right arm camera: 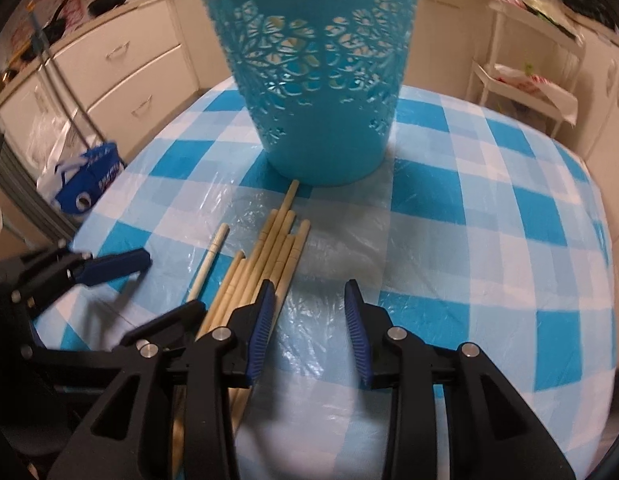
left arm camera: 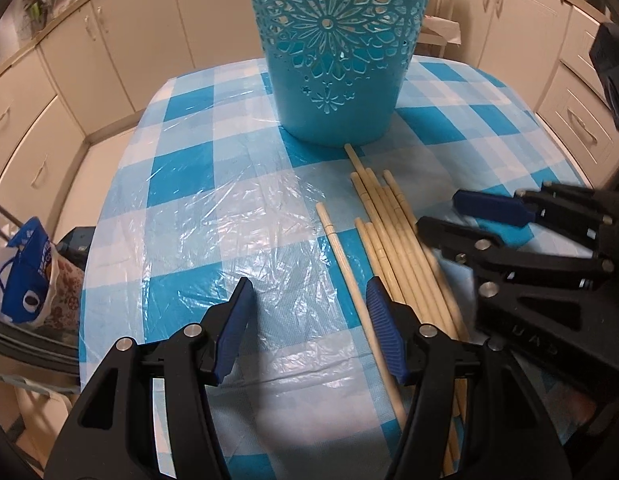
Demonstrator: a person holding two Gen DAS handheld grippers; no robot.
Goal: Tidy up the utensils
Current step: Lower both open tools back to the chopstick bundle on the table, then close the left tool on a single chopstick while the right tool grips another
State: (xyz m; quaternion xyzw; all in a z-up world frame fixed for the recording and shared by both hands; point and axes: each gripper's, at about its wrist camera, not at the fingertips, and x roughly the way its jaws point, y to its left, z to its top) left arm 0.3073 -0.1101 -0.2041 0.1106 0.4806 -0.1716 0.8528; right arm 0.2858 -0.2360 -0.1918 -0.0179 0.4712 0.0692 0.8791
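Observation:
Several pale wooden chopsticks lie in a bundle on the blue-and-white checked tablecloth, pointing at a tall turquoise cut-out basket. One chopstick lies apart on the left. My left gripper is open and empty, just left of the bundle. My right gripper comes in from the right over the bundle, open. In the right wrist view the chopsticks lie left of my open right gripper, below the basket, and the left gripper is at the left.
Cream kitchen cabinets surround the table. A blue-and-white plastic bag hangs off the table's left edge and also shows in the right wrist view. A white shelf rack stands at the back right.

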